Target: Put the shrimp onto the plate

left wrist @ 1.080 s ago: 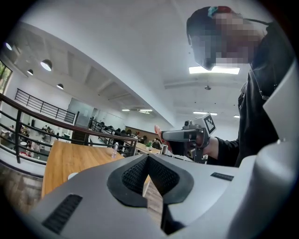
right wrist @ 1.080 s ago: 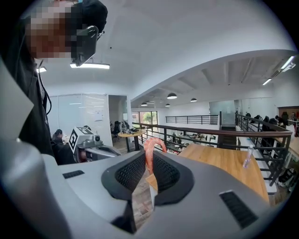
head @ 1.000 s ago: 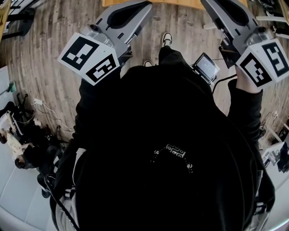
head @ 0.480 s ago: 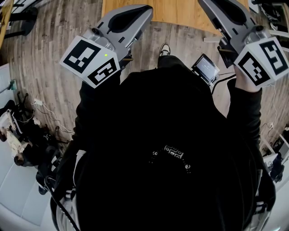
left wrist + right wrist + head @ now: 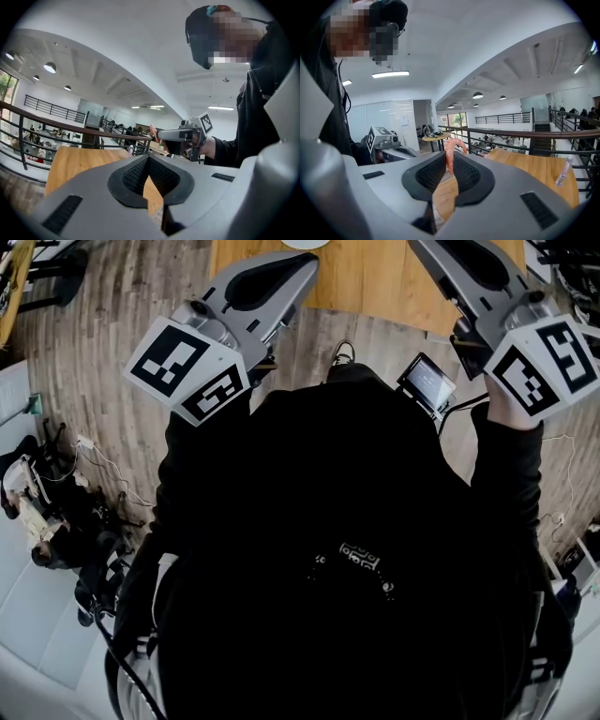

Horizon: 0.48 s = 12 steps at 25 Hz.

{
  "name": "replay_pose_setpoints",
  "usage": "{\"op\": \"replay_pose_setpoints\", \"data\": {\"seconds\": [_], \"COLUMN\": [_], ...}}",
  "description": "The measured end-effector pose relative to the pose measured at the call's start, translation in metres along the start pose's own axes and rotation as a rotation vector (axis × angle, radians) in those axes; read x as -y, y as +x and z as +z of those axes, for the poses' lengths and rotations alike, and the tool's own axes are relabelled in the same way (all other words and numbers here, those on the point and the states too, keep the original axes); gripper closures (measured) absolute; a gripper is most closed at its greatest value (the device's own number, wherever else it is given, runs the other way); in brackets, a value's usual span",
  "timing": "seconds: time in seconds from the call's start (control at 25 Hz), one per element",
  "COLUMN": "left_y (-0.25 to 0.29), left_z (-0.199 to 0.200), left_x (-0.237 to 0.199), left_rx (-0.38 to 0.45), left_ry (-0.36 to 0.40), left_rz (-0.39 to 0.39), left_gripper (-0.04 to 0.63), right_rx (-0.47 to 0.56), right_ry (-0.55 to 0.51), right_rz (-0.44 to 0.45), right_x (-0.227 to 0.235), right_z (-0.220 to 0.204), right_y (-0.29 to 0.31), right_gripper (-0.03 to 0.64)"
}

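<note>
A pink shrimp (image 5: pixel 453 149) sticks up from between the jaws of my right gripper (image 5: pixel 450 158), which is shut on it and held up in the air. The left gripper view shows that shrimp (image 5: pixel 152 133) at the right gripper's tip. My left gripper (image 5: pixel 149 158) is shut with nothing between its pads. Both grippers are raised in front of the person's chest, near the edge of the wooden table (image 5: pixel 375 277). A sliver of white rim (image 5: pixel 305 243), probably the plate, shows at the very top of the head view.
The person's black torso fills most of the head view. A small screen device (image 5: pixel 427 381) hangs by the right forearm. A clear plastic bottle (image 5: pixel 563 172) lies on the table (image 5: pixel 534 168). A dark railing (image 5: pixel 511 136) runs beyond the table. Cables lie on the floor (image 5: pixel 94 381).
More of the wooden table has come into the head view and the white rim has appeared at the top edge. Both grippers stay raised, the right one still holding the shrimp.
</note>
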<state>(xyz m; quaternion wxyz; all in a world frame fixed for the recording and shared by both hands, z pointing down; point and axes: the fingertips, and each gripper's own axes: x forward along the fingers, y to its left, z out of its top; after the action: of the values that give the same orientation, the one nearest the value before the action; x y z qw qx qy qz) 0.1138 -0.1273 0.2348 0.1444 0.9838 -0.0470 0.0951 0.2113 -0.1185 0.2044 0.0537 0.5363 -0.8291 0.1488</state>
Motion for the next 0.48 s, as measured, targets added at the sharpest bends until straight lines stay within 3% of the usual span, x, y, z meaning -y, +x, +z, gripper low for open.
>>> {"op": "replay_pose_setpoints", "data": {"seconds": [0.48], "left_y": [0.031], "left_z": [-0.002], "left_x": [-0.012], "left_rx": [-0.049], "left_ry": [-0.02], "left_rz": [0.011], "left_gripper": [0.589], "right_rx": [0.0], "right_ry": [0.048], "right_rz": [0.004], "right_x": [0.042], "right_z": [-0.012], "right_y": [0.001], "right_gripper": [0.557]}}
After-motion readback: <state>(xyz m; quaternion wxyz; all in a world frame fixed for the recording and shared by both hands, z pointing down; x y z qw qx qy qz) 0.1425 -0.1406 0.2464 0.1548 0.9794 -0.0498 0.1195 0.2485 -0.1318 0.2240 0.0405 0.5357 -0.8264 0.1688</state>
